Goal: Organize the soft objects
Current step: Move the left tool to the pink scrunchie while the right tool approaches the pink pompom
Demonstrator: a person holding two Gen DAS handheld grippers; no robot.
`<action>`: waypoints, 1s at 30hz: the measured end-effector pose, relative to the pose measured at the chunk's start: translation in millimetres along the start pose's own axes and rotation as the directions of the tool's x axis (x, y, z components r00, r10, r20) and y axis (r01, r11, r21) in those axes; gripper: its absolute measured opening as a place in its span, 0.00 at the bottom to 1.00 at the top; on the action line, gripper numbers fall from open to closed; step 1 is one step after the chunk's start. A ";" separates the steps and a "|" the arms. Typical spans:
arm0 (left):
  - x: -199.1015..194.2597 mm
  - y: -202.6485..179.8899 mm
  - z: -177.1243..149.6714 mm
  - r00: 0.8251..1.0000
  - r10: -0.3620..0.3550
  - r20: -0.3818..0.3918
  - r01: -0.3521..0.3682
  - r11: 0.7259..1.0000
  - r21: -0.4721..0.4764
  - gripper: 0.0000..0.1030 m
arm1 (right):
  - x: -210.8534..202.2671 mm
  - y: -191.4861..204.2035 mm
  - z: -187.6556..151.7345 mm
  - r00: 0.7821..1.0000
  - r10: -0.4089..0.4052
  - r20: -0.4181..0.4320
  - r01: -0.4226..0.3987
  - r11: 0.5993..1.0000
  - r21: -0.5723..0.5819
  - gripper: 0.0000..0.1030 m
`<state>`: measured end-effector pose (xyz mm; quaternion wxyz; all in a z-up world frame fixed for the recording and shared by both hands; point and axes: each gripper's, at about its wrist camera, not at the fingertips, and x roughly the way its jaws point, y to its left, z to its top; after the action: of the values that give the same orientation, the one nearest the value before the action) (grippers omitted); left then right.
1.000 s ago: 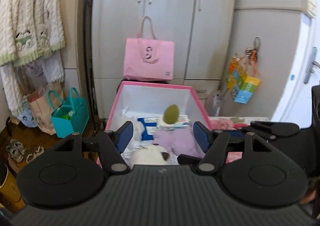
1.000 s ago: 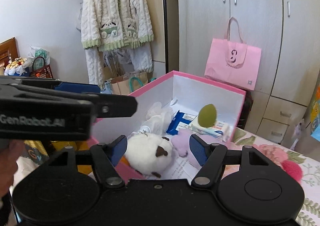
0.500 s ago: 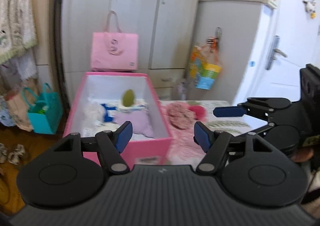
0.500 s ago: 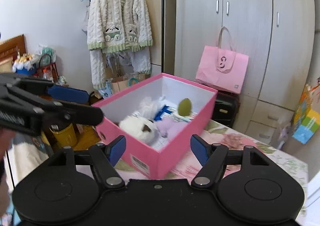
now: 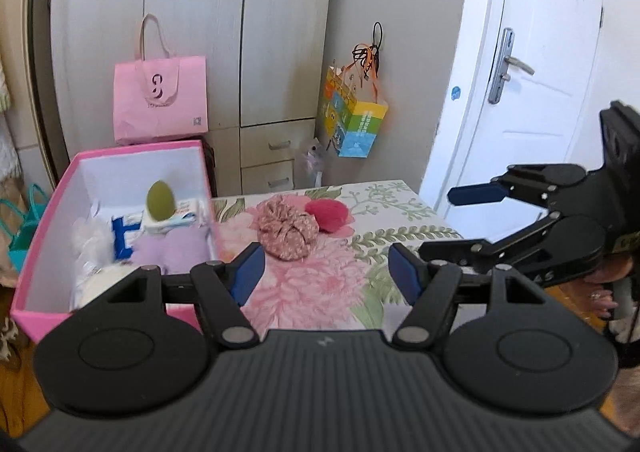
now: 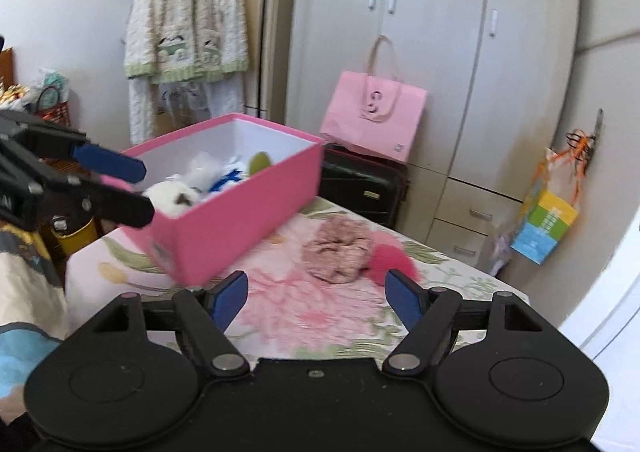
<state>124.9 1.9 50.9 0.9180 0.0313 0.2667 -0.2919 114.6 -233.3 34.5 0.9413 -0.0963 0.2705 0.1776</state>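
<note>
A pink box [image 5: 36,318] [image 6: 240,219] stands on the left of a floral tablecloth [image 5: 320,292] [image 6: 304,312]. It holds a white plush [image 6: 172,197], a purple soft item [image 5: 172,252], a green egg-shaped sponge [image 5: 160,201] and packets. A pink patterned scrunchie [image 5: 286,228] [image 6: 338,248] and a red fluffy pompom [image 5: 328,213] [image 6: 394,256] lie on the cloth to the box's right. My left gripper [image 5: 326,272] is open and empty, back from the scrunchie. My right gripper [image 6: 316,296] is open and empty, also short of the scrunchie.
A pink paper bag [image 5: 160,101] stands on a dark case behind the box, before grey wardrobes. A colourful bag [image 5: 352,119] hangs on the wall. A white door [image 5: 520,91] is at right. A knitted cardigan [image 6: 188,11] hangs at left.
Both grippers have pulled back from over the box and swung right. The scrunchie and pompom on the cloth have come into view. Both stay open and empty.
</note>
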 end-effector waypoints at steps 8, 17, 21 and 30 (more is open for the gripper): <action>71.3 -24.5 7.7 1.000 0.025 -0.015 -0.025 1.000 0.006 0.66 | 28.7 -61.3 -26.2 0.990 0.014 0.142 -0.017 1.000 0.020 0.79; 158.8 -23.2 -0.1 0.985 0.171 -0.020 -0.171 0.985 -0.002 0.66 | 96.4 -102.5 -24.1 0.998 0.036 0.048 -0.032 0.995 -0.093 0.78; 195.0 -13.0 -9.4 0.976 0.218 -0.028 -0.218 0.976 -0.022 0.66 | 124.7 -136.9 -22.2 0.989 0.147 0.012 -0.148 0.989 0.024 0.78; 243.6 -8.1 -9.9 0.939 0.320 -0.126 -0.316 0.947 0.055 0.71 | 185.1 -151.5 -19.1 0.968 0.251 -0.019 -0.241 0.945 0.221 0.77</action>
<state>283.2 -129.2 -80.5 0.9326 0.1090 0.3137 -0.1417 310.4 -325.5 -69.2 0.9101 0.0373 0.3200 0.2608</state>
